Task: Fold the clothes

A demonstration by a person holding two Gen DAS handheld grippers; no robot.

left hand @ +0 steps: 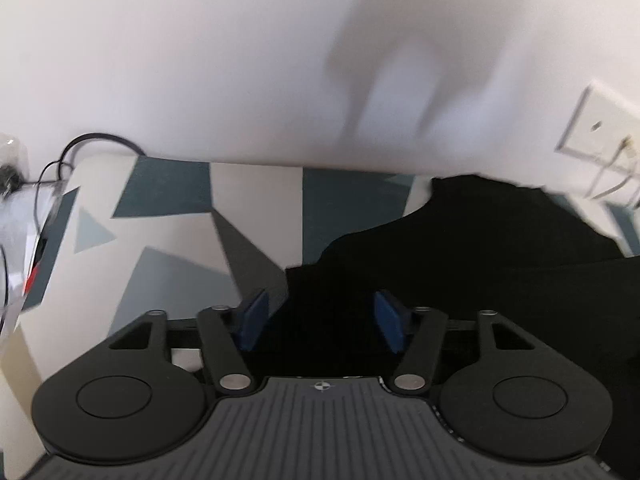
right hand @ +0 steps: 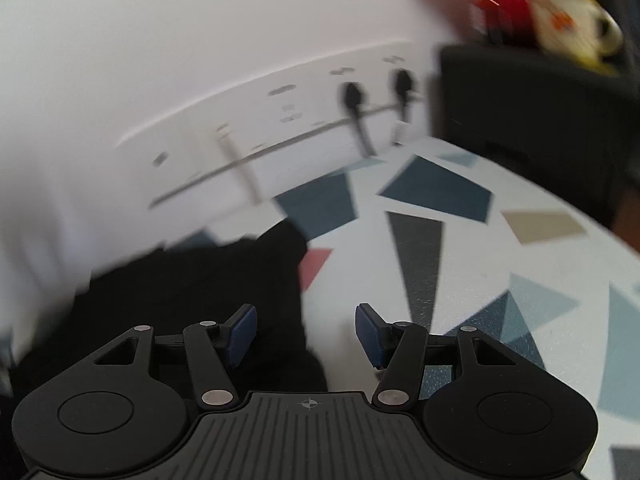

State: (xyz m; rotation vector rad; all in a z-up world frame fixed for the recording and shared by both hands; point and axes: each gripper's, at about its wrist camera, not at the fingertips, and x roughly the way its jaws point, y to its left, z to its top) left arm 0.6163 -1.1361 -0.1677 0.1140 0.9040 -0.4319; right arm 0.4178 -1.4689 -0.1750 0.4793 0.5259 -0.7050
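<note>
The left gripper (left hand: 320, 322) stands with its blue pads (left hand: 252, 320) spread apart, nothing pinched between them. The black garment (left hand: 460, 240) lies on the patterned table (left hand: 168, 240) right under and ahead of it, spreading from the gap between the fingers out toward one and two o'clock, up to the white wall (left hand: 240, 60).

The right gripper (right hand: 306, 336) is likewise parted, its pads pressing on nothing. From its view the black garment (right hand: 192, 292) sits under the left finger and runs off toward nine and ten o'clock, while bare table (right hand: 460, 280) fills the side from twelve to three o'clock. Behind, on the wall, a socket strip (right hand: 280, 128) carries two dark plugs (right hand: 352, 96). The picture is blurred.
</note>
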